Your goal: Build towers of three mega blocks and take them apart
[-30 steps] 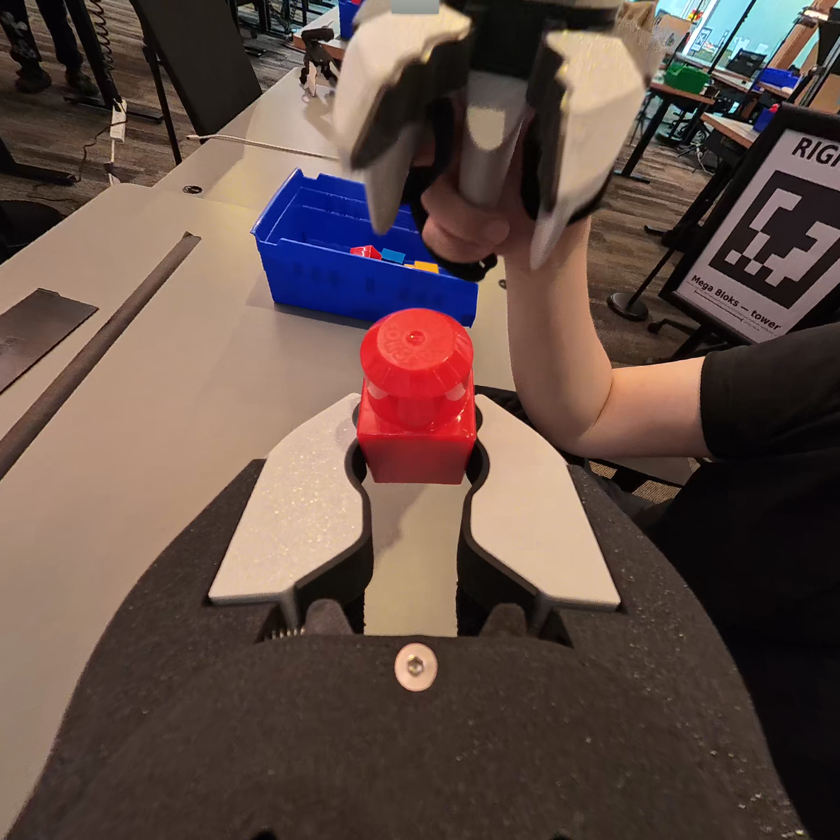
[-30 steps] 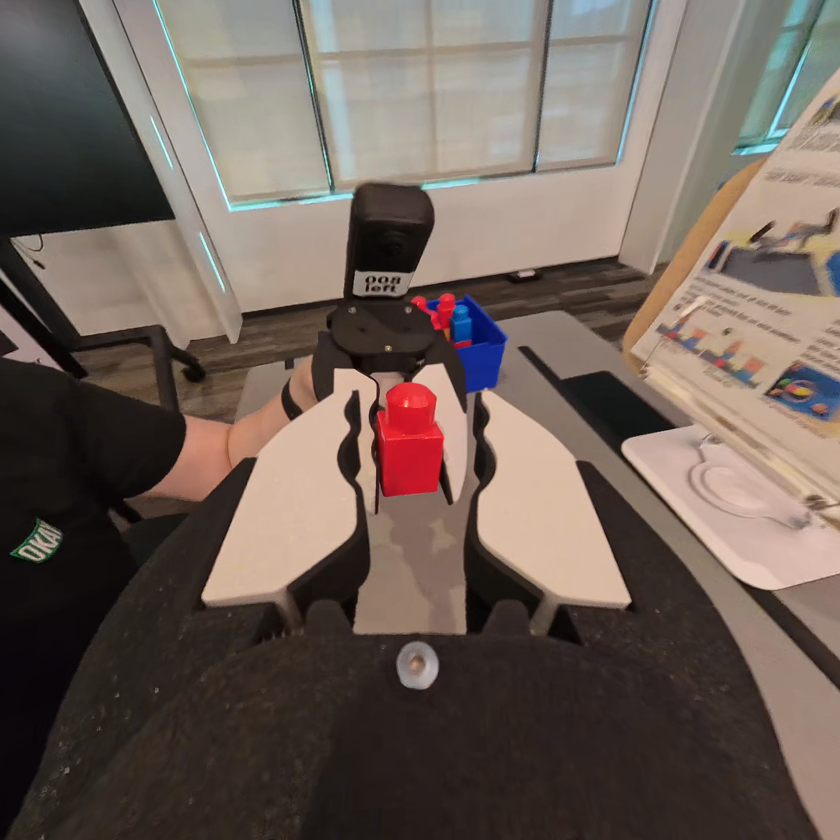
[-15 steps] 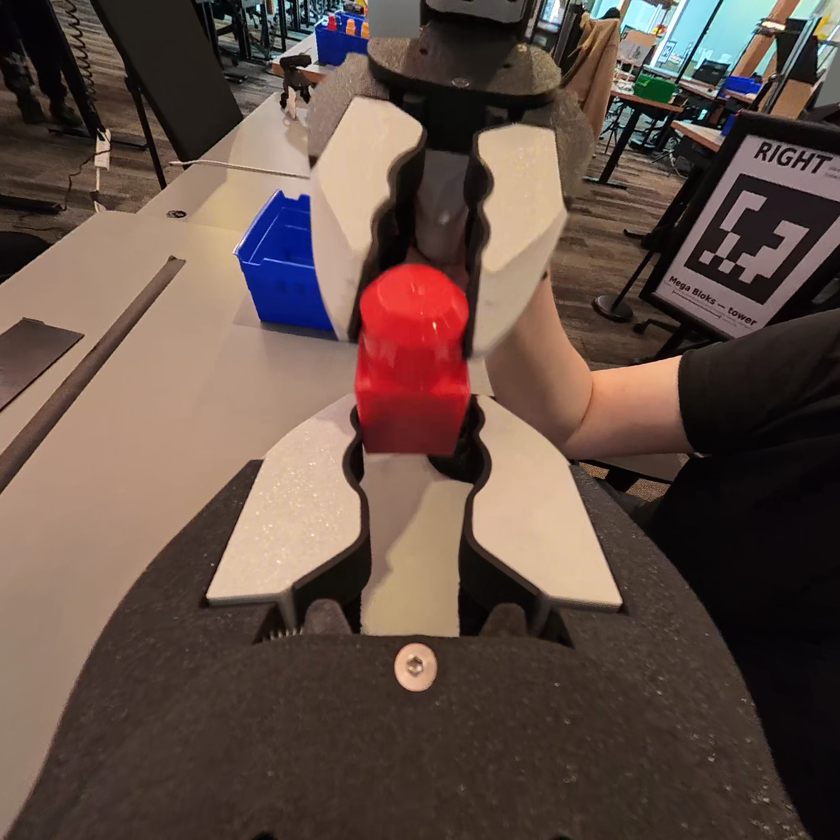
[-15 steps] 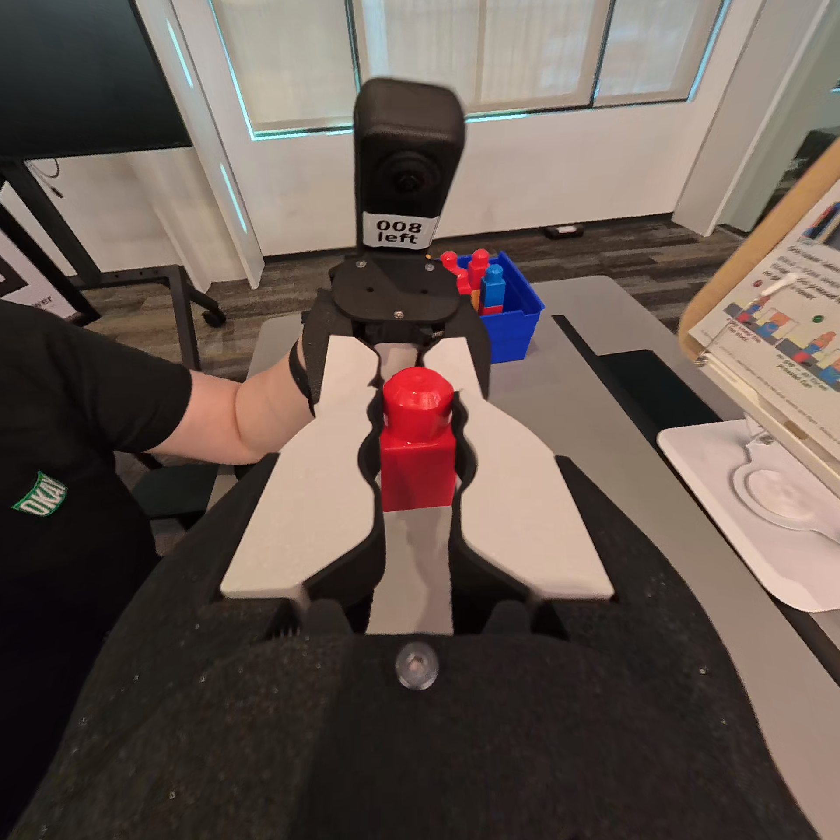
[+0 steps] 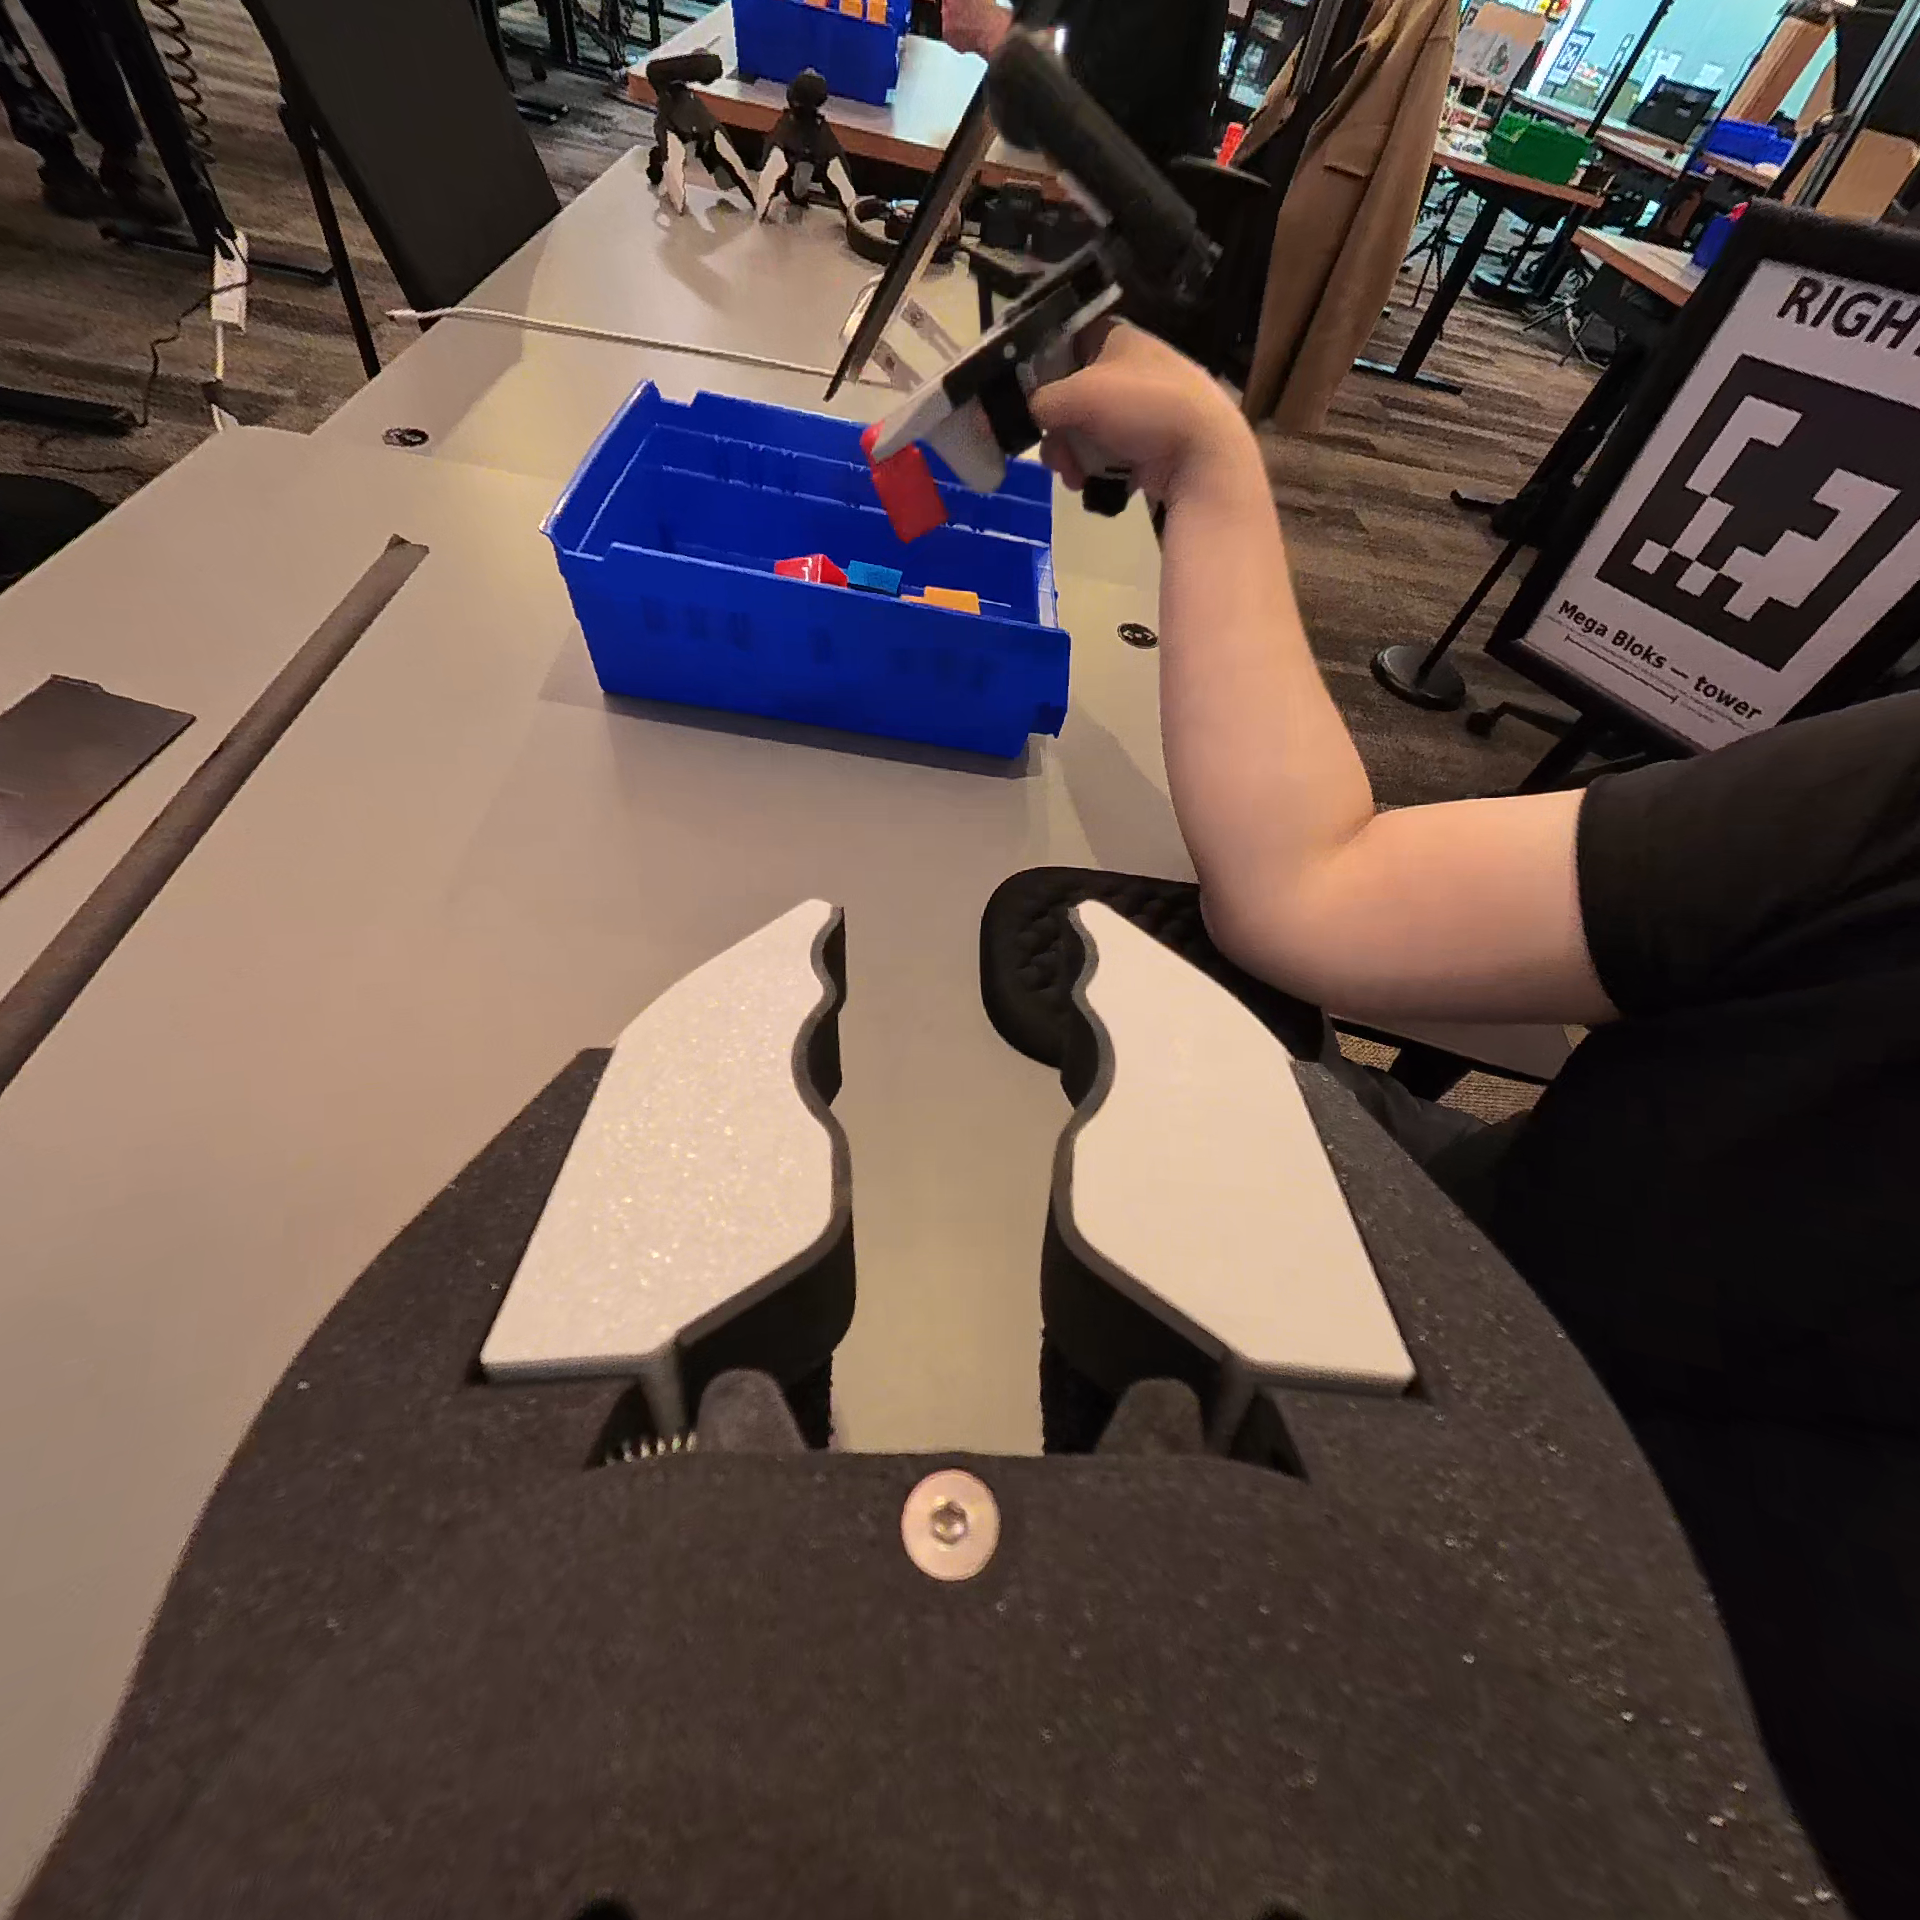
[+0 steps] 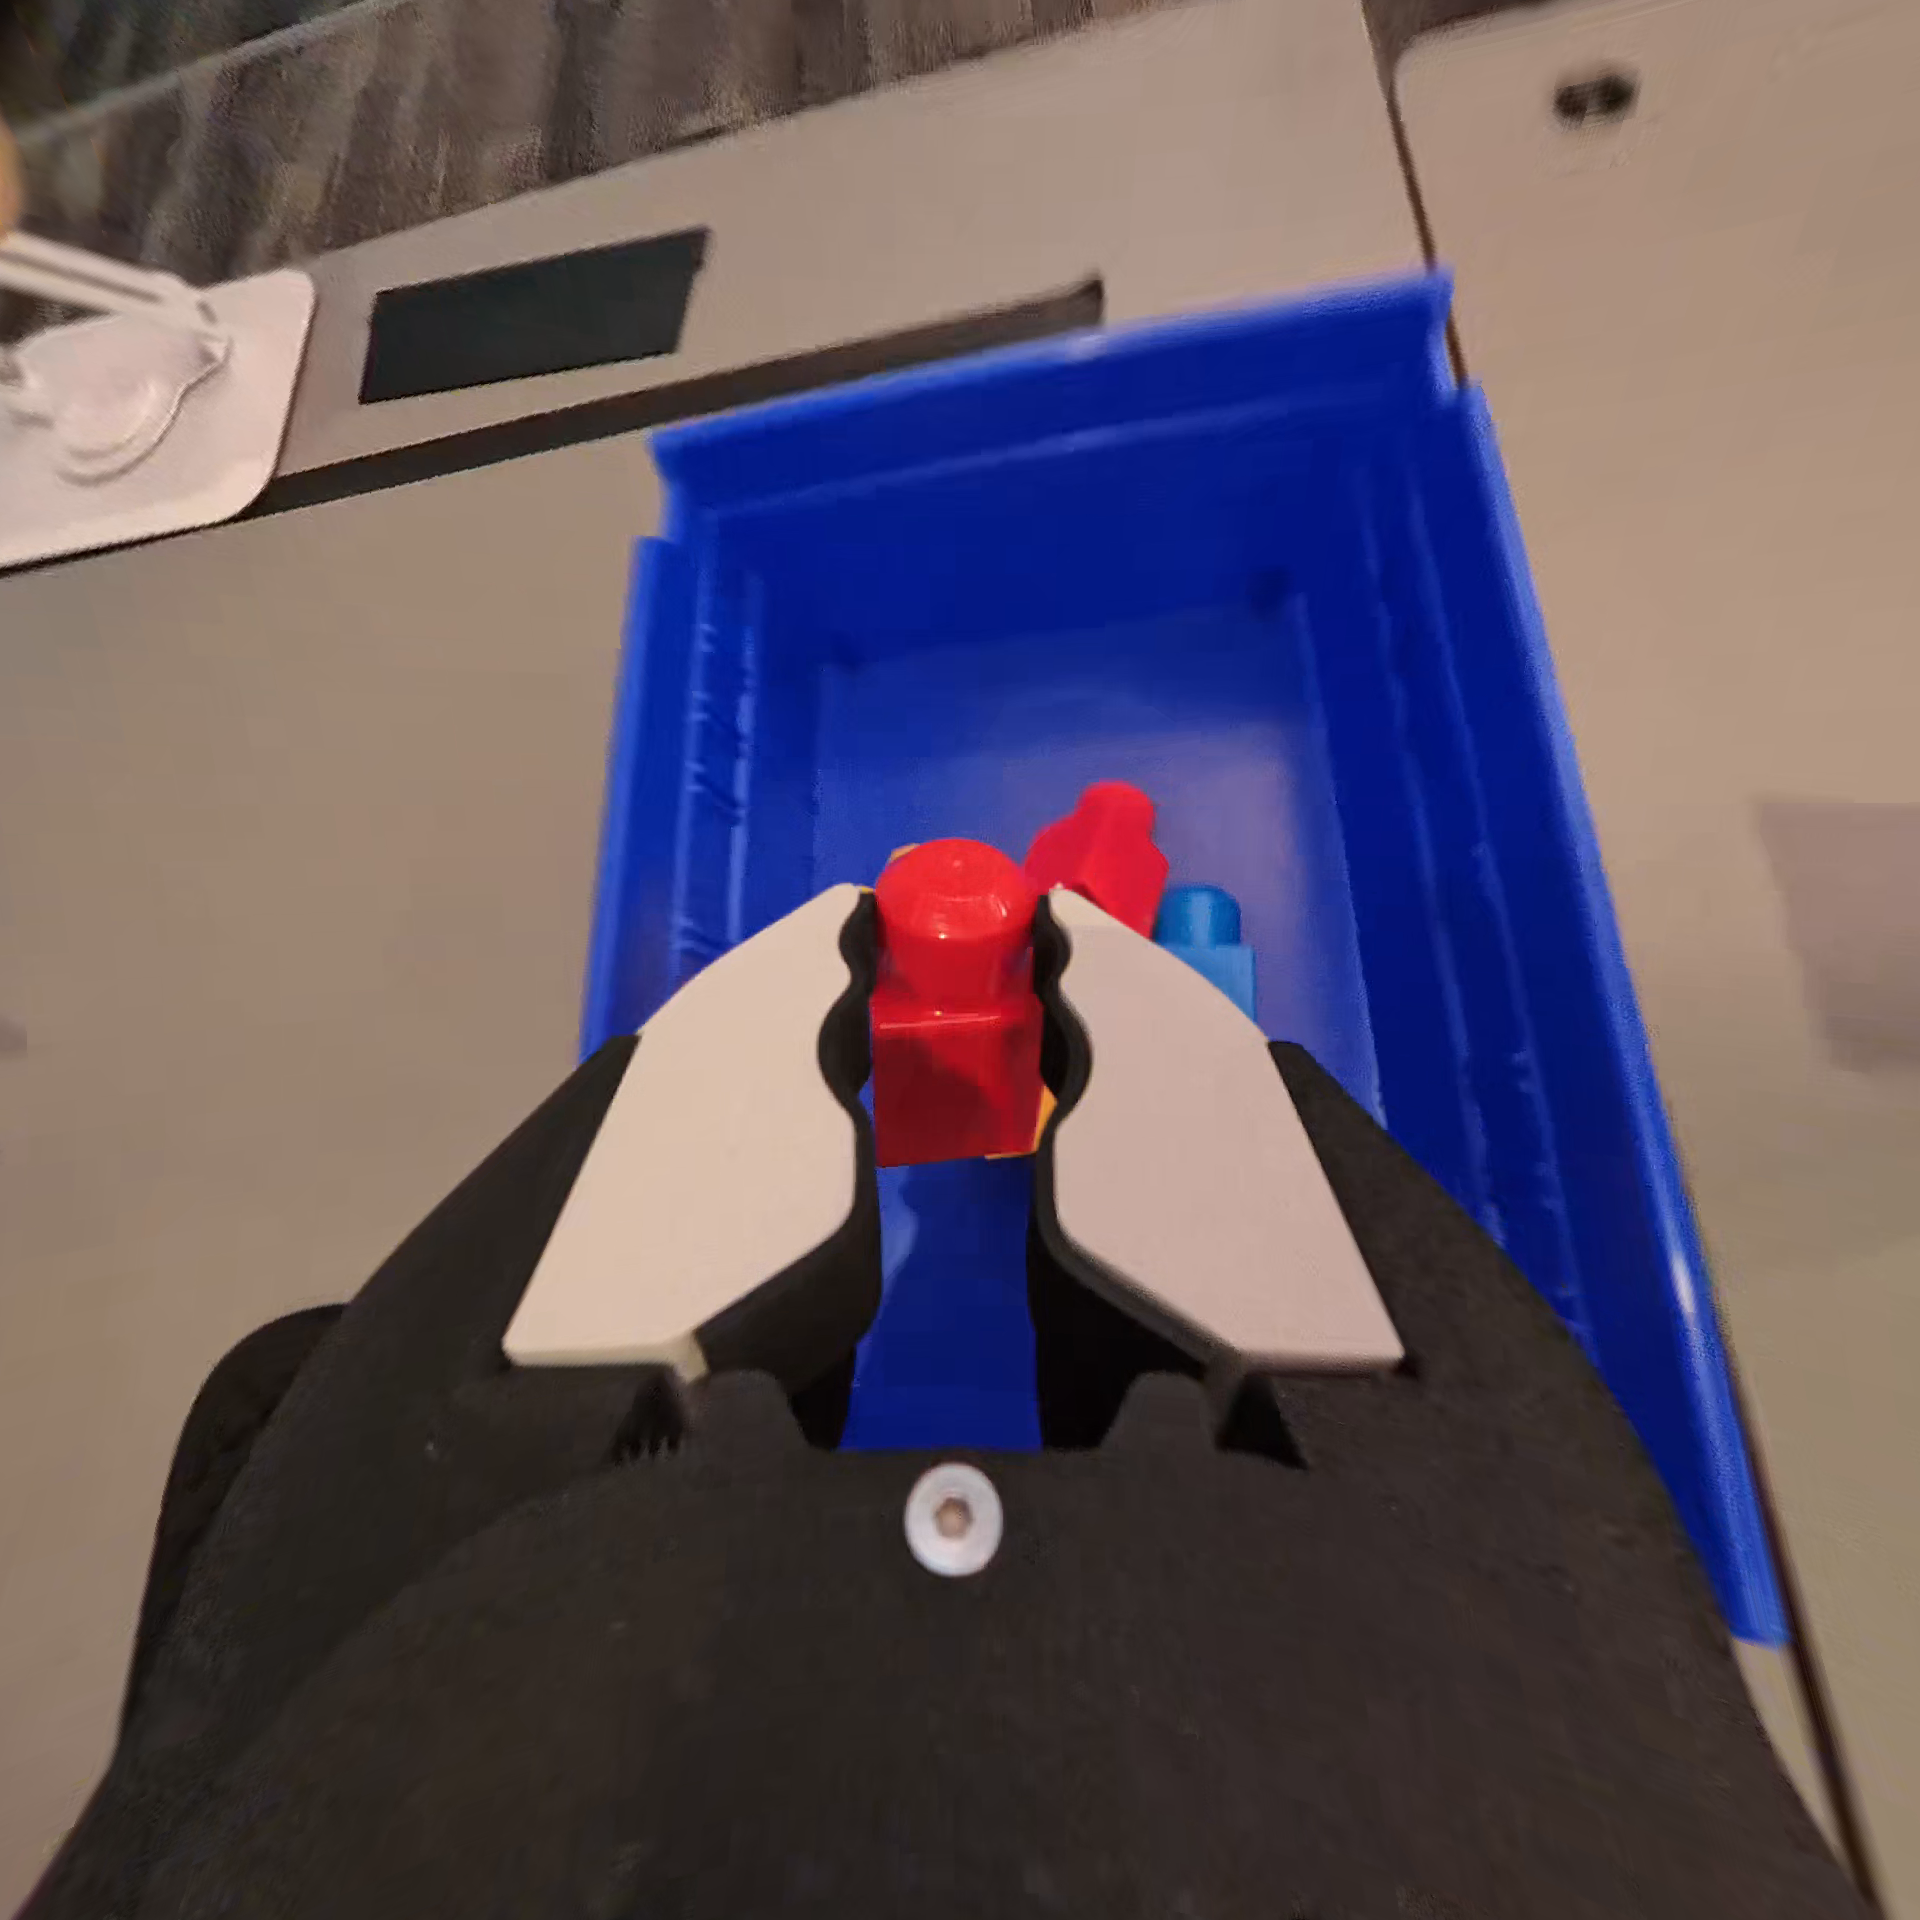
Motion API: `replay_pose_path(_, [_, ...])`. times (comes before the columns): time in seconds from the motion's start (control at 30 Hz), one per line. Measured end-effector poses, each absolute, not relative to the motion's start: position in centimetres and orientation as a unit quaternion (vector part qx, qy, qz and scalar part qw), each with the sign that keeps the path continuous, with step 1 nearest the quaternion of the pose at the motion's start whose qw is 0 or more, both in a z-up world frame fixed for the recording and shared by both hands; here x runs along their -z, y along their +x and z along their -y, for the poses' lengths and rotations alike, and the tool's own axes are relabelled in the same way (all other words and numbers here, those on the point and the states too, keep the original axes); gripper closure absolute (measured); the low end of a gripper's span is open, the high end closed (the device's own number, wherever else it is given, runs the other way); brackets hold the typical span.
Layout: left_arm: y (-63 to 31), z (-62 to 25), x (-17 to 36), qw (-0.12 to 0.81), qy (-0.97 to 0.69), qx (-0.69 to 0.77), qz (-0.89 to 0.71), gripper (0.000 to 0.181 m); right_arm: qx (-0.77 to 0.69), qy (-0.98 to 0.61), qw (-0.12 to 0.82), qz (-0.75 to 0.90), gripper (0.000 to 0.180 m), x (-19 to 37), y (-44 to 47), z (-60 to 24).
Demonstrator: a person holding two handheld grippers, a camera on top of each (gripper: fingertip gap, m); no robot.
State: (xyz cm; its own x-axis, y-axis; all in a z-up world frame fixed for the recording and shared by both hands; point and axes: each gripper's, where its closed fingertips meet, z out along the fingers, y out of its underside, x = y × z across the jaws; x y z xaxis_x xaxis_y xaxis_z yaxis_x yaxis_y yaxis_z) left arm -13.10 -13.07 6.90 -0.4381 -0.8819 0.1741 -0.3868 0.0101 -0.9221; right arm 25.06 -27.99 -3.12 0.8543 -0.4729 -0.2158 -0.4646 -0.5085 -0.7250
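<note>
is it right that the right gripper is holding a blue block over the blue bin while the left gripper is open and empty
Not quite: the block is red, not blue. The right wrist view shows the right gripper shut on a red block above the blue bin. The rest holds: in the left wrist view the left gripper is open and empty.

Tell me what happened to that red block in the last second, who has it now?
The left gripper let go of the red block and now sits open and empty over the table. The right gripper closed on it, took it and carried it away to the blue bin, holding it tilted above the loose blocks inside. The bin itself has not visibly moved on the table.
</note>
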Motion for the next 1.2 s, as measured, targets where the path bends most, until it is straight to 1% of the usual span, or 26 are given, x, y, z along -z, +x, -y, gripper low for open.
replay_pose_path(0.13, [-12.7,13.2,-6.0,0.224,-0.479,0.513,-0.676,0.143,-0.04,-0.86,0.399,-0.316,0.151,7.1,26.8,27.8])
replay_pose_path(0.23, [-12.5,13.3,-5.5,0.215,-0.482,0.51,-0.679,0.143,-0.039,-0.874,0.379,-0.301,0.151,8.3,26.8,26.9])
replay_pose_path(0.33, [-12.5,13.4,-5.2,0.211,-0.483,0.507,-0.682,0.144,-0.044,-0.874,0.385,-0.292,0.151,8.6,26.8,25.8])
replay_pose_path(0.37, [-12.5,13.4,-5.2,0.212,-0.483,0.506,-0.683,0.144,-0.049,-0.871,0.391,-0.292,0.148,8.6,26.8,25.6])
replay_pose_path(0.4, [-12.6,13.4,-5.3,0.213,-0.482,0.505,-0.683,0.144,-0.052,-0.868,0.393,-0.299,0.14,8.6,26.9,25.6])
replay_pose_path(0.47, [-12.7,13.3,-5.5,0.217,-0.482,0.506,-0.682,0.144,-0.05,-0.866,0.392,-0.307,0.138,8.3,27.0,25.9])
replay_pose_path(0.57, [-13.1,12.7,-6.2,0.229,-0.483,0.508,-0.675,0.144,-0.024,-0.849,0.435,-0.297,0.141,5.1,26.9,26.1])
replay_pose_path(0.7, [-13.9,10.9,-7.3,0.264,-0.495,0.505,-0.656,0.146,0.027,-0.804,0.553,-0.218,0.143,-3.6,24.1,24.7])
replay_pose_path(0.83, [-15.2,8.0,-9.4,0.329,-0.517,0.497,-0.614,0.148,0.051,-0.747,0.66,-0.072,0.143,-12.2,17.1,21.6])
replay_pose_path(0.93, [-16.9,6.2,-11.9,0.386,-0.527,0.504,-0.564,0.149,0.018,-0.702,0.711,0.037,0.144,-16.5,10.3,18.7])
replay_pose_path(1.0, [-18.5,6.3,-14.2,0.39,-0.521,0.552,-0.522,0.149,-0.017,-0.682,0.724,0.1,0.145,-17.6,6.1,16.9])
replay_pose_path(1.07, [-20.7,6.6,-16.7,0.386,-0.512,0.607,-0.47,0.15,-0.043,-0.692,0.706,0.148,0.145,-16.9,3.1,15.1])
replay_pose_path(1.1, [-21.9,6.4,-17.6,0.401,-0.511,0.615,-0.448,0.151,-0.044,-0.704,0.689,0.163,0.145,-16.2,2.3,14.4])
replay_pose_path(1.2, [-26.0,4.3,-18.7,0.475,-0.533,0.563,-0.416,0.148,-0.011,-0.735,0.654,0.179,0.144,-14.6,1.7,12.9])
